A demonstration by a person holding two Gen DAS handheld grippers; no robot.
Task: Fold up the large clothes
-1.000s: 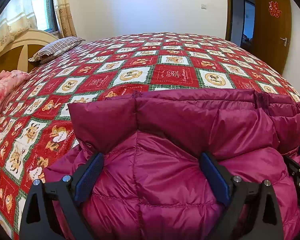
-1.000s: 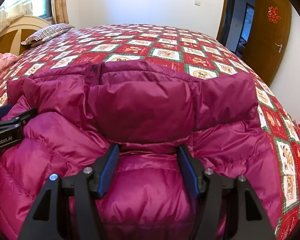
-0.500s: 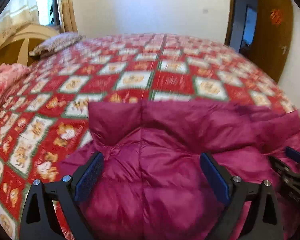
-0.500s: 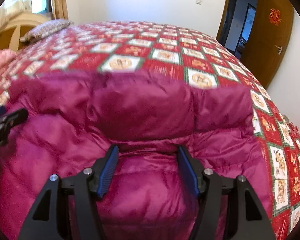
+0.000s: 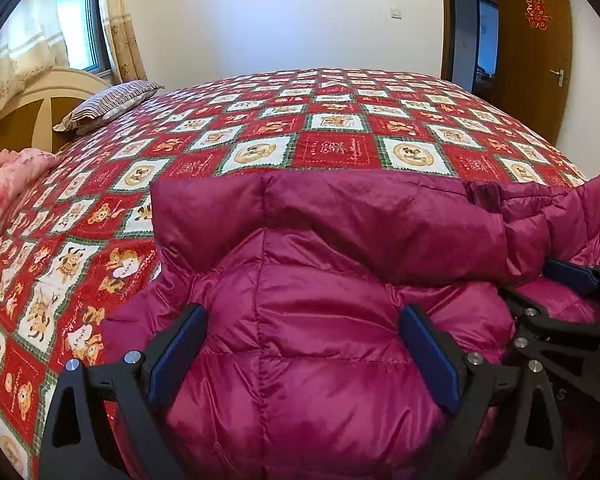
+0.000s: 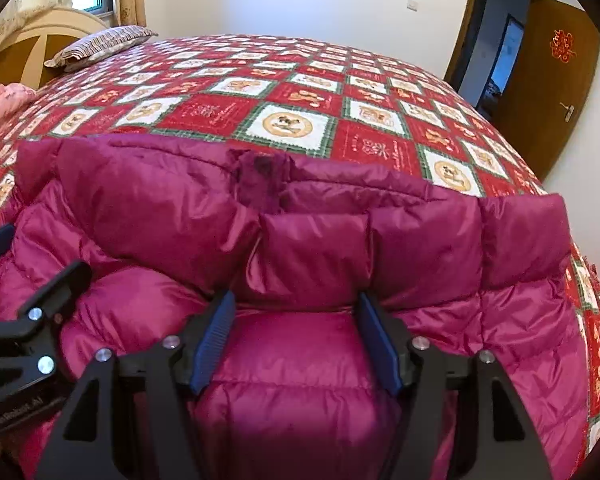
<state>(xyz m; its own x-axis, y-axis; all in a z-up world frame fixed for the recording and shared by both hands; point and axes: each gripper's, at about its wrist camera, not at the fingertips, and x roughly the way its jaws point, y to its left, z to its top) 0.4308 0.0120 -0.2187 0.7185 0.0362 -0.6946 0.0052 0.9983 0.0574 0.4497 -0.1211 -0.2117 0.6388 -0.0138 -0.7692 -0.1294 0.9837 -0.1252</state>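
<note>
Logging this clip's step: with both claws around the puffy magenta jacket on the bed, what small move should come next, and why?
Probably carry the gripped fold forward and lay it flat. The left claw and right claw each bracket a thick bulge of the magenta down jacket, side by side, and its far edge already lies across the red patterned bedspread. Whether the fingers pinch firmly is unclear.
</note>
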